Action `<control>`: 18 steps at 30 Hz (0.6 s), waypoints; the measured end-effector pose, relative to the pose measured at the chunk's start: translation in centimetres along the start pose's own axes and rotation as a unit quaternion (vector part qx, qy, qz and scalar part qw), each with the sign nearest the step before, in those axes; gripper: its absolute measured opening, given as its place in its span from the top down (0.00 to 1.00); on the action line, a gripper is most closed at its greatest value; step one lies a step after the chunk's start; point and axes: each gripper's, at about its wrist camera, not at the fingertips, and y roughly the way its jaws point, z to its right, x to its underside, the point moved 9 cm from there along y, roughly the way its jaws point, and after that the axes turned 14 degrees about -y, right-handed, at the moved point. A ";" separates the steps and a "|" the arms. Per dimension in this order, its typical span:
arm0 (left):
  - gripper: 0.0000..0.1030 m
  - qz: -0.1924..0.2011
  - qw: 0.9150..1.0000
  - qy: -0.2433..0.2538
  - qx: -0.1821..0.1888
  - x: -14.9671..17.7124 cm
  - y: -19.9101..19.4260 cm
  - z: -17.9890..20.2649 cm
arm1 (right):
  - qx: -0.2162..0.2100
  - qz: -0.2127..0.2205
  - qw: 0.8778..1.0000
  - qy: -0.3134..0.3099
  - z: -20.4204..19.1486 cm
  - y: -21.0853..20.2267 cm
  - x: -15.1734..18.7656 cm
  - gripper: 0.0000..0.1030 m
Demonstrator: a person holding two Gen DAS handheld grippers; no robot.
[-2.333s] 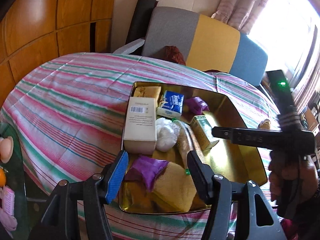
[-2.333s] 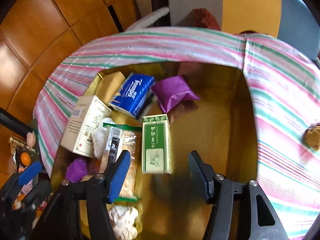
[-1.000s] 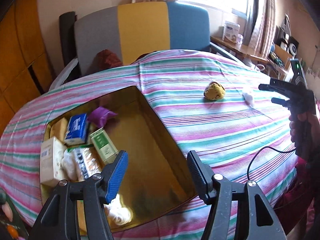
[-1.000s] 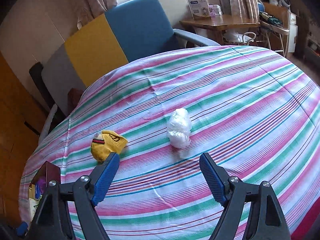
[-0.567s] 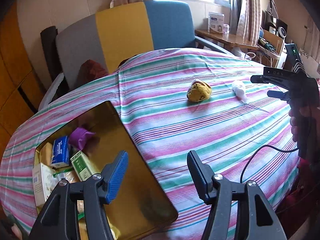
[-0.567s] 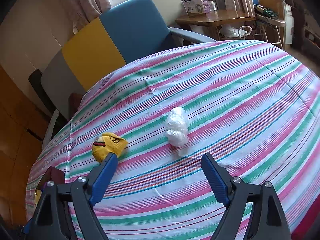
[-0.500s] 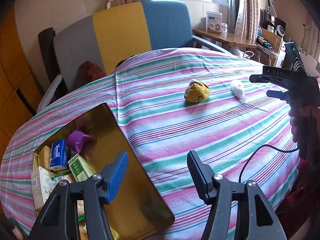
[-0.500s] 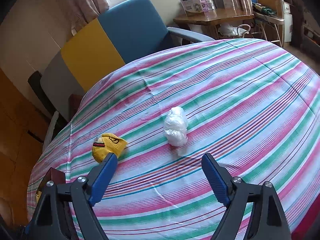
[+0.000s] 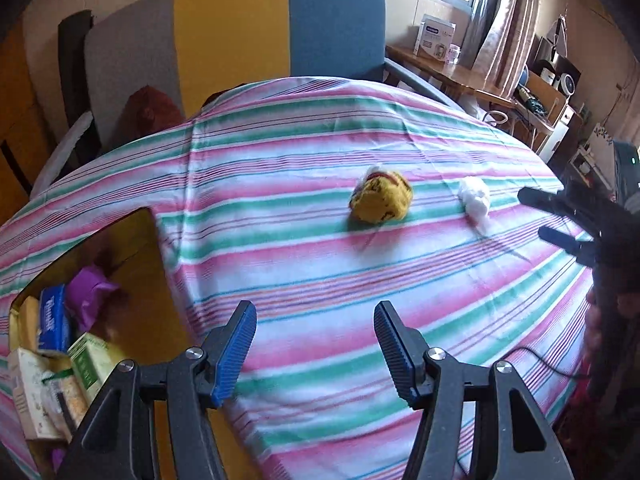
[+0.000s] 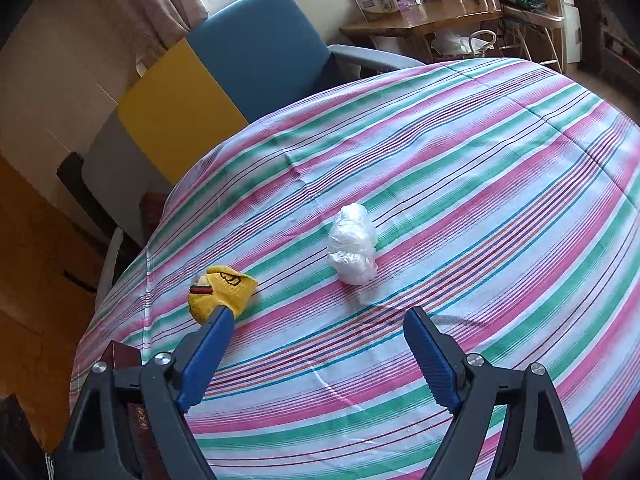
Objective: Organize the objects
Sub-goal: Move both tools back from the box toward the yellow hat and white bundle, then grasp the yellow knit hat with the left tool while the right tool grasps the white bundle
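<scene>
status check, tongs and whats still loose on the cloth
Left tongs and right tongs open, empty. Yellow sock, white bundle loose on cloth. Nothing blocking.

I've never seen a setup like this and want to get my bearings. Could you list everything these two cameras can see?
Striped cloth: one, pink, green and white, covers the table.
Yellow fabric item: one, on the cloth, left of the white bundle.
White plastic bundle: one, on the cloth, ahead of the right gripper.
Gold tray: one, at the table's left side.
Boxes and packets: several, blue, green, cream, purple, in the tray.
Armchair: one, grey, yellow and blue, behind the table.
Side desk: one, wooden, cluttered, by the window.
Left gripper: open, empty, over the cloth.
Right gripper: open, empty.
</scene>
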 end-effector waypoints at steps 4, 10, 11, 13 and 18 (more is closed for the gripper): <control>0.40 -0.002 1.000 0.009 0.021 -1.9 2.0 2.9 | -0.001 0.003 1.000 0.023 0.9 -0.2 -0.1 0.15; 0.39 -0.014 0.999 0.030 0.031 -4.9 6.8 6.7 | -0.014 -0.007 0.998 0.053 1.6 0.2 0.3 0.15; 0.39 -0.016 0.999 0.031 0.031 -5.3 7.6 7.1 | -0.016 -0.009 0.998 0.056 1.7 0.3 0.3 0.15; 0.34 -0.017 0.999 0.038 0.034 -6.3 9.1 8.1 | -0.018 -0.011 0.998 0.061 1.9 0.4 0.4 0.15; 0.29 -0.040 0.999 0.027 0.022 -7.8 13.5 8.3 | -0.021 -0.017 0.997 0.068 2.0 0.7 0.4 0.15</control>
